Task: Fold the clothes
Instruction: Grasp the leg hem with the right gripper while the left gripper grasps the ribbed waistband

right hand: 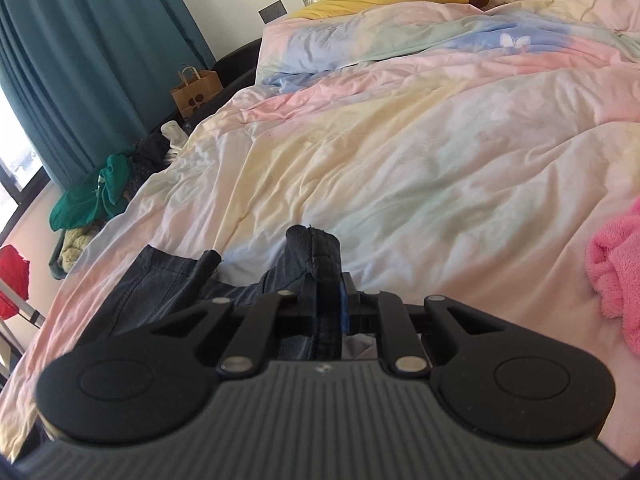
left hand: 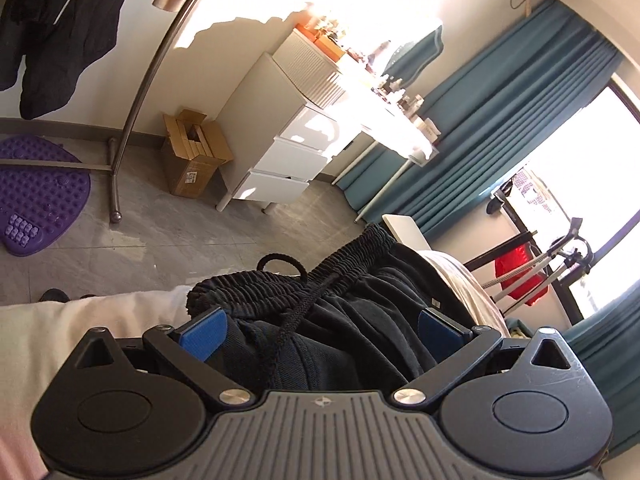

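left wrist view: the left claw (left hand: 320, 332) stands spread wide, its blue pads (left hand: 204, 334) well apart, with the dark trousers (left hand: 360, 320) lying between and beneath them. neither pad looks to press on the cloth, so i judge nothing is gripped here yet. the elastic waistband (left hand: 352, 252) is bunched and rumpled at the edge of the bed (left hand: 80, 328), with the drawstring (left hand: 296, 312) looping loose across the fabric. beyond are a white drawer unit (left hand: 288, 160), a cardboard box (left hand: 192, 152) and teal curtains (left hand: 500, 120).

right wrist view: the right claw (right hand: 330, 304) is pressed together and pinches a thick seamed edge of the same dark trousers, a fold of which sticks up just past the fingertips. the rest of the garment trails off to the left over the pastel duvet (right hand: 400, 140). a pink fluffy item (right hand: 616, 272) lies at the right edge and a green garment (right hand: 92, 196) sits heaped off the bed's far side.

progress, as i read it: early. one end is secured and the other awaits a grip; the trousers are crumpled, not spread flat, and no neat fold shows. straightening, folding and the other clothes remain.
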The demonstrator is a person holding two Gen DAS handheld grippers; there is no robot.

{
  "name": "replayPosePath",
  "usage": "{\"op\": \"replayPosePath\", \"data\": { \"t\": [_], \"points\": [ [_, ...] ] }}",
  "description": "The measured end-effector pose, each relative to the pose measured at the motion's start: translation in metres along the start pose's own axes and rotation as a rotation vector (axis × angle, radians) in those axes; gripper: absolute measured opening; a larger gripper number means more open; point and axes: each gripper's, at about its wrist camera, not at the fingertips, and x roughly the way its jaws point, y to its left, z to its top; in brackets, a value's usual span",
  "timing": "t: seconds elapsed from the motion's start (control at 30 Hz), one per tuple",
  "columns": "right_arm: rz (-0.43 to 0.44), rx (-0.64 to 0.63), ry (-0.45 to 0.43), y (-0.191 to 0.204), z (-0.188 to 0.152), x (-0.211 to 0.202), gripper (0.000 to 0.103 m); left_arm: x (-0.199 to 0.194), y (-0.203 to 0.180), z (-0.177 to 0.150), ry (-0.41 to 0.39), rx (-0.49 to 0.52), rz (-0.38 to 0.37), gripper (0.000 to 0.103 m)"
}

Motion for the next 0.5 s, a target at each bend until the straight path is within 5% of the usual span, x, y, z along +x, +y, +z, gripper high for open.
{"op": "replayPosePath", "data": {
  "t": [0.23,0.5],
  "points": [
    [0.036,0.116,0.095,-0.02,0.006,0.015,0.014,-0.009,0.053,0.011,0.017,-0.277,0.112,0.103],
    [0.128,0.206,0.137,-0.027,0.011,0.013,0.014,0.003,0.09,0.009,0.119,-0.419,0.047,0.095]
  ]
}}
